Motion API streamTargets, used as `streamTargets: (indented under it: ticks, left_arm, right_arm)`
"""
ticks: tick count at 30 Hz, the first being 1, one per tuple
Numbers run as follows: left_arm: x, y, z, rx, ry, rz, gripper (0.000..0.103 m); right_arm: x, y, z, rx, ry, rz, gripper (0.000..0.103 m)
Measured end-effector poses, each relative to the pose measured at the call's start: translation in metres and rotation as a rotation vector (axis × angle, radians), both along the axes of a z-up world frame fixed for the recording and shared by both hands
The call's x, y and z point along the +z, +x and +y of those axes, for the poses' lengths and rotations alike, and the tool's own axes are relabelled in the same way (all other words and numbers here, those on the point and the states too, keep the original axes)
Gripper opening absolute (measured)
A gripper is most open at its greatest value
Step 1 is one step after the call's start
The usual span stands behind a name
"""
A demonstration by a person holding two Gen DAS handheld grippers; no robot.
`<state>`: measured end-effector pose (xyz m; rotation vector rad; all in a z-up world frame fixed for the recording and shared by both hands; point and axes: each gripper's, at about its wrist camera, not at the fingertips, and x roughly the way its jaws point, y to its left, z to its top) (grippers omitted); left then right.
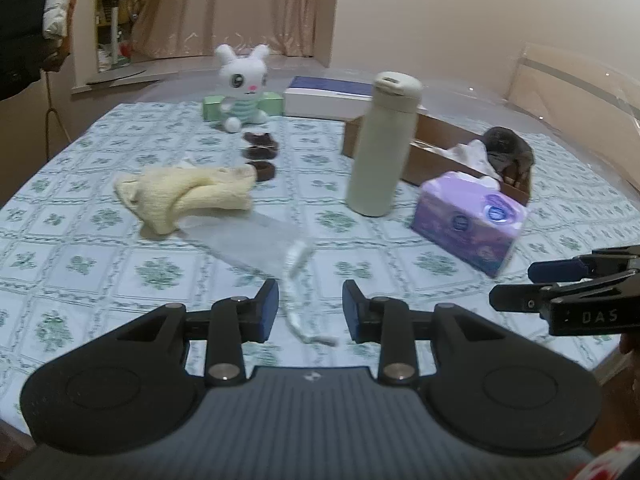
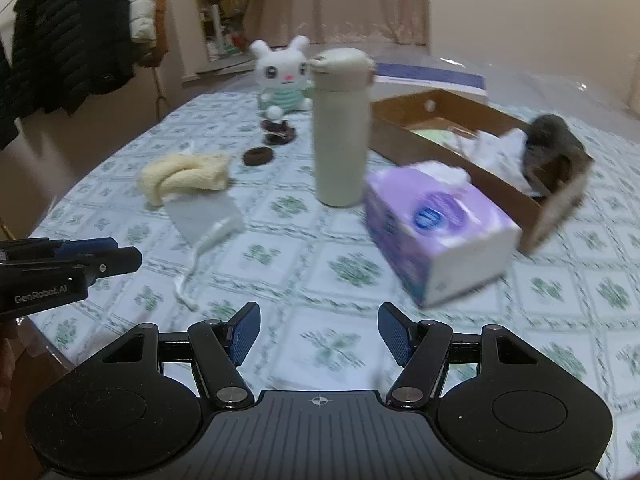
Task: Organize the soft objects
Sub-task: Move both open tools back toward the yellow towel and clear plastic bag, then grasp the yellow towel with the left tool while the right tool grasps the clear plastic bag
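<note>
Where cloth shows: three scrunchies (image 1: 260,158), one bunny (image 1: 241,82), one towel (image 1: 188,194).

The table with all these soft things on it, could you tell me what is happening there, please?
A person holds two claws over the table. The left claw is open over a pouch's drawstring; the right claw is open and empty. The yellow towel and plush bunny lie outside the cardboard box.
</note>
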<state>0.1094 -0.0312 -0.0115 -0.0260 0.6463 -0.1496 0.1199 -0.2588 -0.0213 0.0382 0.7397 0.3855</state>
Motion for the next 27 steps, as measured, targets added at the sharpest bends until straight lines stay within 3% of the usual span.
streamTargets:
  ticks: [17, 25, 27]
  left_arm:
    - [-0.001, 0.029, 0.076, 0.049, -0.018, 0.045, 0.055]
    - [0.0, 0.056, 0.104, -0.012, -0.003, 0.047, 0.078]
    - [0.001, 0.065, 0.111, -0.033, 0.001, 0.054, 0.08]
  right_arm:
    - [0.007, 0.041, 0.08, 0.143, -0.024, -0.039, 0.065]
    - [0.001, 0.065, 0.11, 0.21, -0.057, -0.036, 0.065]
    - [-0.002, 0.073, 0.118, 0.235, -0.07, -0.032, 0.065]
